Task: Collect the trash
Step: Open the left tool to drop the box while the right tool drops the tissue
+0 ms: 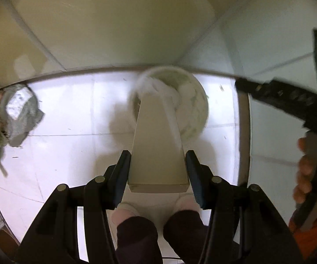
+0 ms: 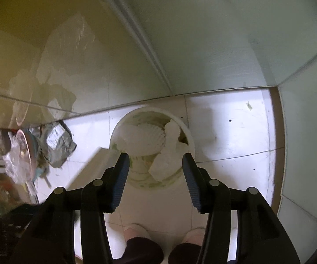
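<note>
Bin (image 2: 151,151) mouth crowded with white scraps (image 2: 161,165); surrounding floor (image 2: 231,140) open.

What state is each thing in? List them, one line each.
Left gripper: shut on the beige box.
Right gripper: open, nothing between its fingers.
White bin: upright, uncovered, holding white scraps.
Grey bag: crumpled on the floor by the wall.

A: Where's the bucket (image 2: 151,145)?
B: On the floor (image 2: 235,136), near the far wall's foot (image 2: 202,44), scraps (image 2: 161,154) inside.
A: Left of it?
B: A heap of rubbish (image 2: 55,145), well apart, against the wall.
A: And the box (image 1: 158,151)?
B: Above the bucket's near rim, reaching toward the shoes (image 2: 134,231).
</note>
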